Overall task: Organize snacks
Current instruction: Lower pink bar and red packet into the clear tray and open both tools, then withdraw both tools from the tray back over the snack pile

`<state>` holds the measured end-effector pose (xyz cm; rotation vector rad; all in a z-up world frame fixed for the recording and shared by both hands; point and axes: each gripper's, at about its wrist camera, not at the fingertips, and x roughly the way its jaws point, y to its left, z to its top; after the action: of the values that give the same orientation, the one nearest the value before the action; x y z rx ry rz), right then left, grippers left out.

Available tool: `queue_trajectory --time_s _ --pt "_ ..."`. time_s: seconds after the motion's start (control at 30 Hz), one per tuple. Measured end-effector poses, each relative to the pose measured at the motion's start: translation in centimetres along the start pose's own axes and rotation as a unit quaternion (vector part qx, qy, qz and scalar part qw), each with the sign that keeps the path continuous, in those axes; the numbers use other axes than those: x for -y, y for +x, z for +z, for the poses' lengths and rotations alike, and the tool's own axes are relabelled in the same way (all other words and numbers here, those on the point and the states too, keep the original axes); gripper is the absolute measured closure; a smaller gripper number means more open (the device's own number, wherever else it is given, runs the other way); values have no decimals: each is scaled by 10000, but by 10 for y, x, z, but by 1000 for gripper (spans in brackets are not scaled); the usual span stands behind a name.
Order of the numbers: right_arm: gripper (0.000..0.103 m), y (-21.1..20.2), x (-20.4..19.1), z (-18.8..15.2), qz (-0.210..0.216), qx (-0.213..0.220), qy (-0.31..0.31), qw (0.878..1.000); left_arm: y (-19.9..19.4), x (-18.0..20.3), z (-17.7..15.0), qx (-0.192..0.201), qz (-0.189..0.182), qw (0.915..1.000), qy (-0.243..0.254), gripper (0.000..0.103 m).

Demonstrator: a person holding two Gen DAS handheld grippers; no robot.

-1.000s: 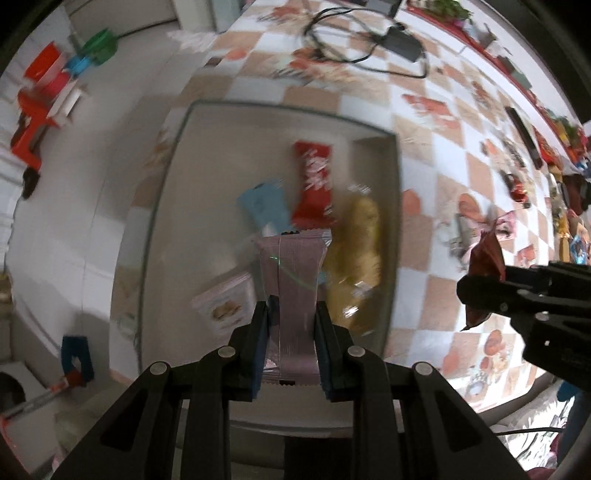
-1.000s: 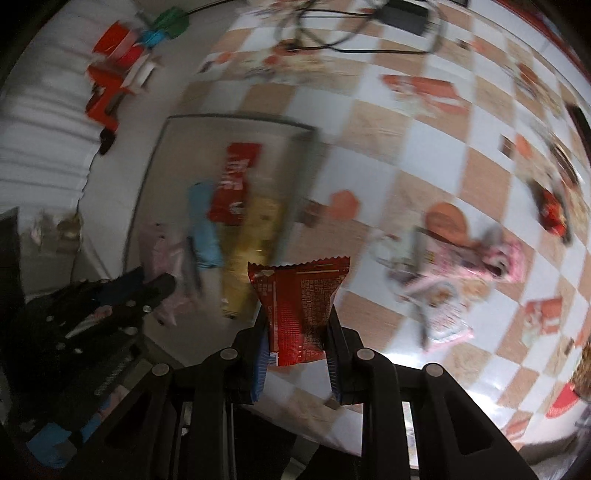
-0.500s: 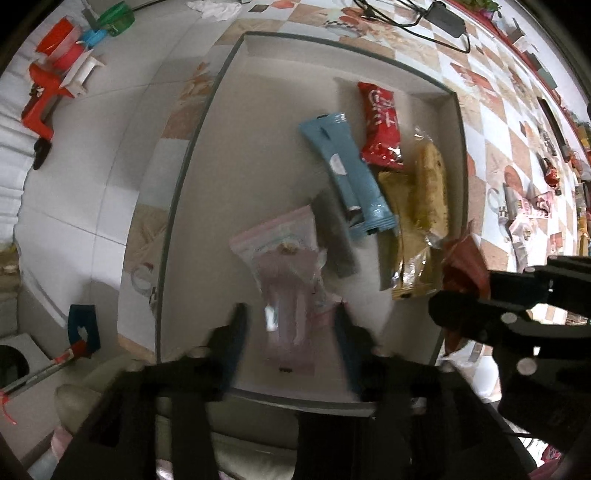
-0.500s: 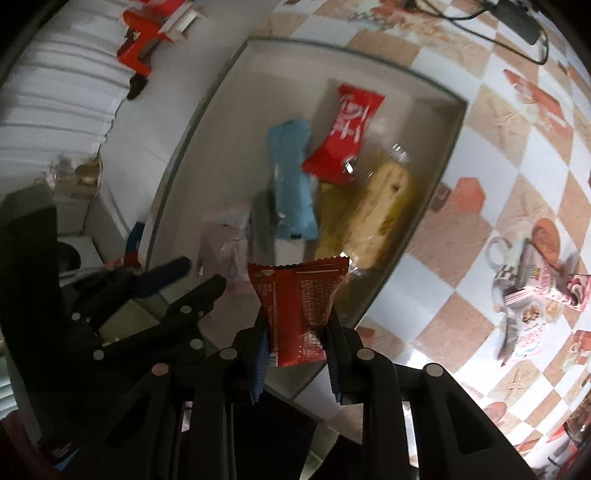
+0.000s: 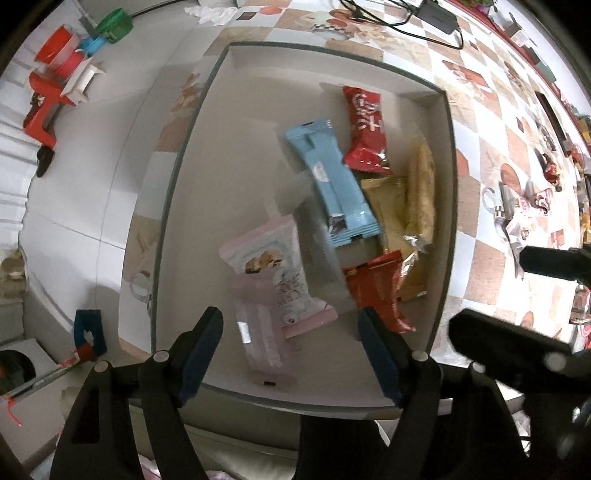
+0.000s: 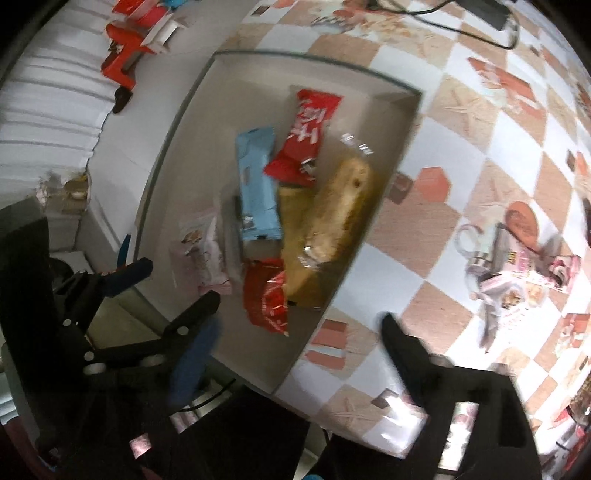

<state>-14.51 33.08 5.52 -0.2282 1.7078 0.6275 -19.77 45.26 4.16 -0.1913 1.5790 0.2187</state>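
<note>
Snacks lay inside a shallow grey tray (image 5: pixel 177 173) on the bench (image 6: pixel 480 122), which carried a checked orange-and-white cloth. Left hand-held gripper (image 5: pixel 291 354) hung over the near edge of the tray with its jaws spread wide and nothing between them. Just beyond it lay a pale pink wrapper (image 5: pixel 258 332), partly overlapped by a pink biscuit packet (image 5: pixel 273 262). Right hand-held gripper (image 6: pixel 299 332) was likewise wide open and empty, above the tray's near right corner; its blue-padded finger was blurred. A dark red packet (image 6: pixel 267 295) lay in the tray just beyond it, touching a gold packet (image 6: pixel 295 236). A clear-wrapped cake bar (image 6: pixel 340 210) rested on the gold packet. A light blue bar (image 5: pixel 332 184) lay diagonally in mid-tray, its far end beside a red chocolate bar (image 5: pixel 365 133). Something grey beside the blue bar was too blurred to identify. More wrapped snacks (image 6: pixel 517 273) sat on the cloth, well apart from the tray. A black cable (image 5: pixel 399 18) ran across the far end of the bench.
</note>
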Motion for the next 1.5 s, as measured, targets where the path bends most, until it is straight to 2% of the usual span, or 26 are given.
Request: queue_trajectory --time_s 0.57,1.1,1.5 --pt "0 -51 74 -40 -165 738 744 9944 -14 75 10 63 246 9968 758 24" --pt "0 -66 92 -56 -164 954 943 9908 -25 118 9 98 329 9946 978 24" --pt "0 -68 100 -60 -158 981 1076 9892 -25 130 11 110 326 9933 1101 24"
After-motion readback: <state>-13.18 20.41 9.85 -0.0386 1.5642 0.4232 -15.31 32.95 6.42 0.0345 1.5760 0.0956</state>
